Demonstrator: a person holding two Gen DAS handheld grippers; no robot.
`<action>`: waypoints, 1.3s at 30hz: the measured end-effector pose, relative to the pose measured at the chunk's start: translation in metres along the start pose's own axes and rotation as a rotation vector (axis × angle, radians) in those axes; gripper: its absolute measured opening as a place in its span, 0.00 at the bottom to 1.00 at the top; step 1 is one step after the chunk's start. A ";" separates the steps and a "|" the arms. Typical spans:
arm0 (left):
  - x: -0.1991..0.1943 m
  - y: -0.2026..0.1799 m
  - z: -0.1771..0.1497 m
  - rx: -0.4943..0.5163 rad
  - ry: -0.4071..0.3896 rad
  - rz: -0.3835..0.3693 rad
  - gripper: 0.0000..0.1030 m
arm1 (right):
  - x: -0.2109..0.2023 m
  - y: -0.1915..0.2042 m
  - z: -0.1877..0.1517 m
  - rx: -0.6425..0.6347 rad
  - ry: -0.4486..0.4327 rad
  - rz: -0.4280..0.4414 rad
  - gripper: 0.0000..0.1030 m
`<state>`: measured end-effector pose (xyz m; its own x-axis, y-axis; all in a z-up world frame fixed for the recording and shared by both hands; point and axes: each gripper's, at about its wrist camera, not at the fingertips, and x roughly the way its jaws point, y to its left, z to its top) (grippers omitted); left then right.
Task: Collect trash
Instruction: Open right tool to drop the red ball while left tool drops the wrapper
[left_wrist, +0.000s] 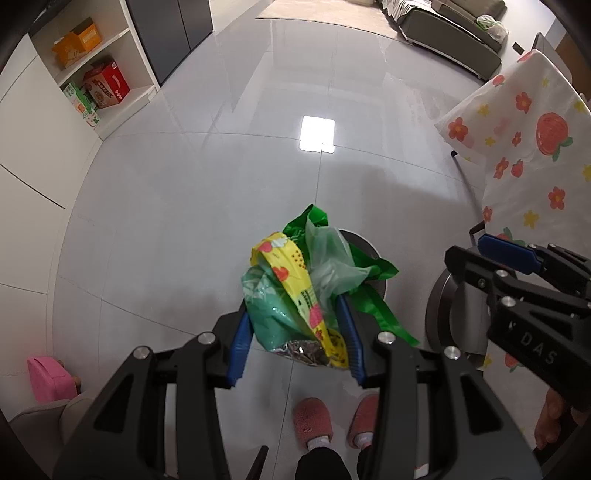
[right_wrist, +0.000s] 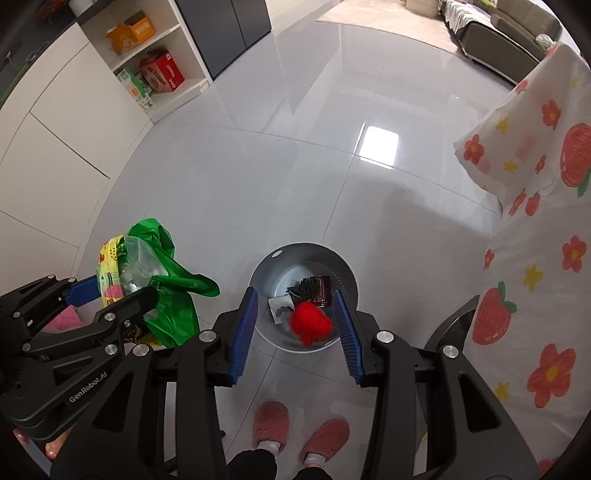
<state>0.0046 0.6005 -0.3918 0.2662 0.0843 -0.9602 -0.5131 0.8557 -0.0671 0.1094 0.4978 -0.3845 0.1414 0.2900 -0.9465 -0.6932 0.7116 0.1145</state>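
My left gripper (left_wrist: 295, 343) is shut on a bundle of trash (left_wrist: 306, 291): green plastic bags and a yellow printed wrapper, held above the floor. The bundle also shows in the right wrist view (right_wrist: 155, 280), left of the bin. A round grey trash bin (right_wrist: 345, 273) stands on the floor below my right gripper (right_wrist: 293, 332), which is open and empty. Inside the bin lie a red yarn ball (right_wrist: 310, 325), dark yarn and a dark red packet. In the left wrist view the bin (left_wrist: 364, 247) is mostly hidden behind the bundle. The right gripper (left_wrist: 517, 258) shows at the right there.
A table with a strawberry-print cloth (right_wrist: 546, 258) stands at the right. White cabinets and shelves with boxes (left_wrist: 99, 85) line the left wall. A sofa (left_wrist: 450, 33) is far back. My pink slippers (right_wrist: 295, 432) are below. A pink object (left_wrist: 48, 380) sits low left.
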 end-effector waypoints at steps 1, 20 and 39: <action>0.000 -0.002 0.001 0.004 -0.001 0.000 0.42 | -0.002 -0.002 0.000 0.005 -0.004 -0.001 0.40; -0.002 -0.044 0.013 0.090 -0.014 -0.056 0.56 | -0.038 -0.030 -0.007 0.071 -0.044 -0.022 0.40; -0.010 -0.074 0.016 0.158 -0.021 -0.086 0.66 | -0.073 -0.057 -0.027 0.155 -0.084 -0.057 0.44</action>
<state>0.0533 0.5445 -0.3733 0.3212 0.0162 -0.9469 -0.3536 0.9296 -0.1041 0.1191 0.4184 -0.3297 0.2407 0.2939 -0.9251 -0.5661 0.8167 0.1121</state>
